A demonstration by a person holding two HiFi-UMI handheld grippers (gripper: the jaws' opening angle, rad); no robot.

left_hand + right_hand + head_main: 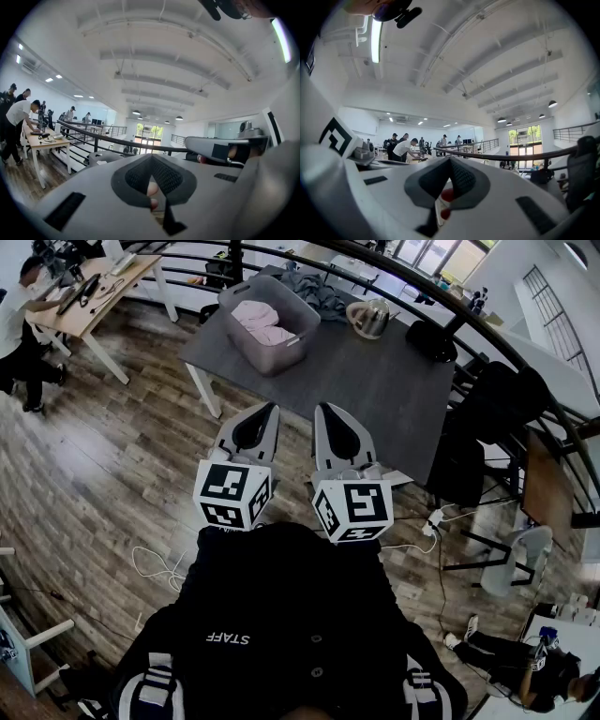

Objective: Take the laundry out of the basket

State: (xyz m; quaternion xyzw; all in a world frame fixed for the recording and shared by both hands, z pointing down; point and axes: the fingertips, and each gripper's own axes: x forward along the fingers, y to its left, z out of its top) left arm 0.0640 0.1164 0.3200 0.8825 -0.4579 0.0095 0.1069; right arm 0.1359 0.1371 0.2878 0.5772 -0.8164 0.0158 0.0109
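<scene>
The pink laundry (261,320) is lying bunched inside the grey basket (281,354), which is sitting at the far left corner of the dark bench (375,399). You are holding the left claw (271,409) and the right claw (322,409) side by side, close to your chest and pointing towards the bench. Both are staying well short of the basket, with their tips reaching about to the near edge of the bench. Both claws are closed, with the jaws pressing together tip to tip.

The word "STAFF" (228,638) is showing in white on your dark top. Black-and-white square patterns are covering the marker cubes (232,495) on the claws.

A metal kettle (368,319) is standing to the right of the basket, and a grey cloth (314,287) is lying behind it. The bench is standing on a wood-plank floor (94,456) beside a curving black railing (487,334). A person (19,324) is leaning over a wooden desk (94,296) at the far left.
</scene>
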